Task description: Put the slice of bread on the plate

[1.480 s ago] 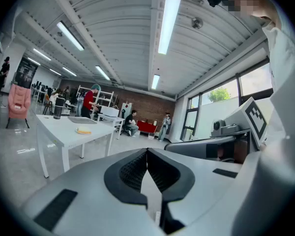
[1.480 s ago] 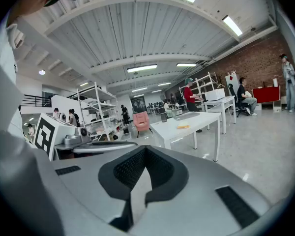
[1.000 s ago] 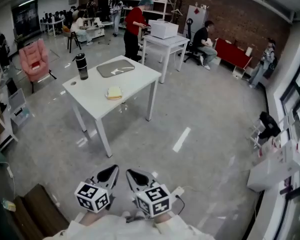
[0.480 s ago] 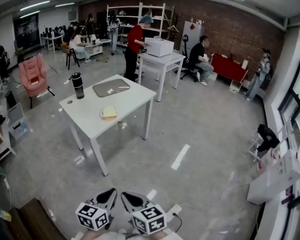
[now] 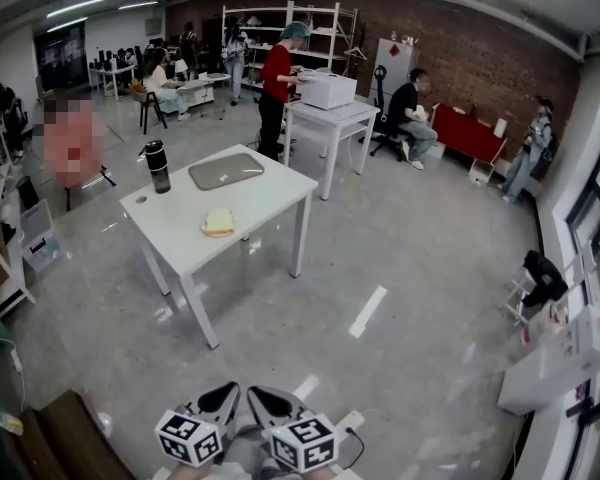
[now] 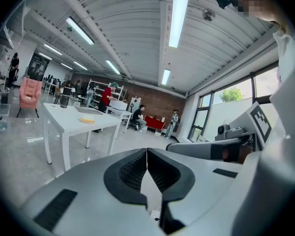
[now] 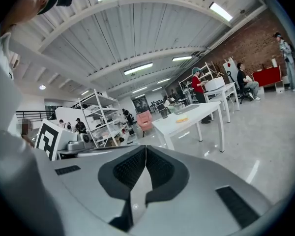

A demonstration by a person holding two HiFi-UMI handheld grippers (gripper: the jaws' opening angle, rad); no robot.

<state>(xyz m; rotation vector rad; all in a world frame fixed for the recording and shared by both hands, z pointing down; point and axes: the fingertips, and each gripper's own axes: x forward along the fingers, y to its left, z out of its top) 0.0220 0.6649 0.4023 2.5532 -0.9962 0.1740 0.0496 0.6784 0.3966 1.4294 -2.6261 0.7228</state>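
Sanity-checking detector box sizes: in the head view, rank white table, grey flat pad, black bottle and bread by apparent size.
1. white table
2. grey flat pad
3. black bottle and bread: about alike, the bottle taller, the bread wider; not ranked.

Head and both gripper views face the distant table [image 5: 180,230].

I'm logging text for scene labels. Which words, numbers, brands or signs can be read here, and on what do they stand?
No text can be read in any view.
Left cube and right cube: black-and-white square markers, no letters or numbers.
Red sign on the white cabinet at the brick wall: too small to read.
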